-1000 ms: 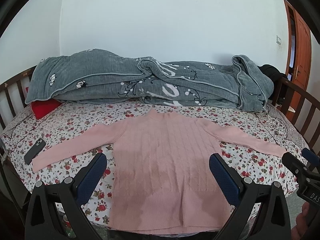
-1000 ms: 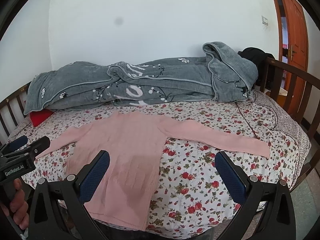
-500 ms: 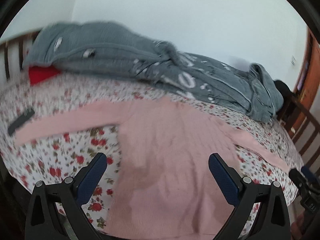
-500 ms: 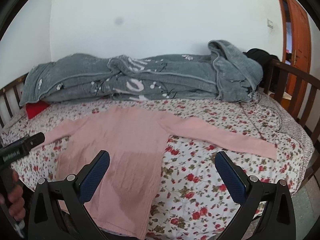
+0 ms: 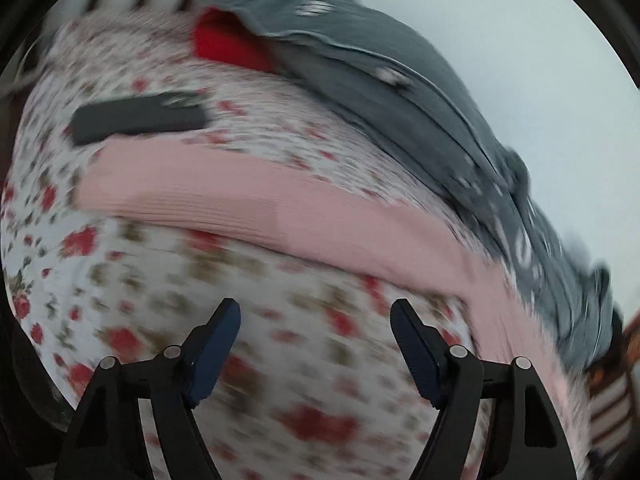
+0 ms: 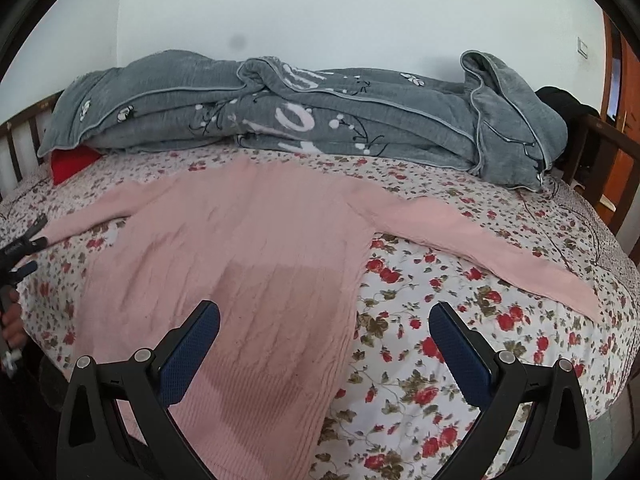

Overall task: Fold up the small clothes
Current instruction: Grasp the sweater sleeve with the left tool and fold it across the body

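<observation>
A pink knit sweater lies flat on the flowered bed, both sleeves spread out. Its left sleeve crosses the blurred left wrist view. My left gripper hovers just short of that sleeve over the sheet, its jaws closing with nothing between them. The same gripper shows at the left edge of the right wrist view, near the sleeve's cuff. My right gripper stands open above the sweater's lower right hem, holding nothing. The right sleeve runs out to the right.
A rolled grey blanket lies along the far side of the bed, with a red pillow under its left end. A dark flat remote-like thing rests beyond the left cuff. Wooden rails edge the bed.
My left gripper swung left and down towards the sweater's left sleeve, rolling as it went, and its jaws narrowed. The right gripper sank slightly closer to the sweater, still open.
</observation>
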The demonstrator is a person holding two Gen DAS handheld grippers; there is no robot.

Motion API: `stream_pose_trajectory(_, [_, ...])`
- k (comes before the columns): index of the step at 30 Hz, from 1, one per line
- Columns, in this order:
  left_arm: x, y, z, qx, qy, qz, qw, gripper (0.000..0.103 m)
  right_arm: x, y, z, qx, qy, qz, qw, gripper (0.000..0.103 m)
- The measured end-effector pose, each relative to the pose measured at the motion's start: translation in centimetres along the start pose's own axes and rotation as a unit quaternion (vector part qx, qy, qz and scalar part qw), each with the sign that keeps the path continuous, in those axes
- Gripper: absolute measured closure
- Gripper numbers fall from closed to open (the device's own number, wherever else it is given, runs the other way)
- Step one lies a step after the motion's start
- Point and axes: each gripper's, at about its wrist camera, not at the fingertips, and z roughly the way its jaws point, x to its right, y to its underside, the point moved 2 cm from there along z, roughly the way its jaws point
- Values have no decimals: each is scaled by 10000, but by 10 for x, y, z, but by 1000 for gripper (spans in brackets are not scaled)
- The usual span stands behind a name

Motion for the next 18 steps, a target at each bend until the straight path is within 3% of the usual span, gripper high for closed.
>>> stream_pose_trajectory(4, [-43, -15, 1, 185, 57, -415, 9990, 42, -10, -1, 14, -49, -1, -76, 10000, 1])
stream_pose_trajectory(7, [-57, -22, 0, 276, 161, -607, 9976, 46, -18, -3, 24, -104, 38, -108, 9999, 1])
stream_pose_trajectory(13, [-74, -47, 10, 293, -37, -943, 9951, 63, -22, -6, 34, -74, -127, 134, 9998, 1])
stream_pose_trajectory(15, [-77, -56, 11, 273, -273, -927, 9949, 80, -17, -4, 34, -75, -129, 197, 9997, 1])
stream_pose_trajectory(16, [-79, -61, 10, 291, -379, -964, 9942, 83, -15, -3, 34, -75, -105, 204, 9997, 1])
stream_pose_trajectory(17, [-79, -65, 8, 336, -427, -1007, 9934, 94, -11, -3, 34, -73, -66, 210, 9997, 1])
stream_pose_trajectory(18, [-78, -69, 7, 380, -422, -1014, 9932, 95, -6, -2, 34, -77, -16, 216, 9997, 1])
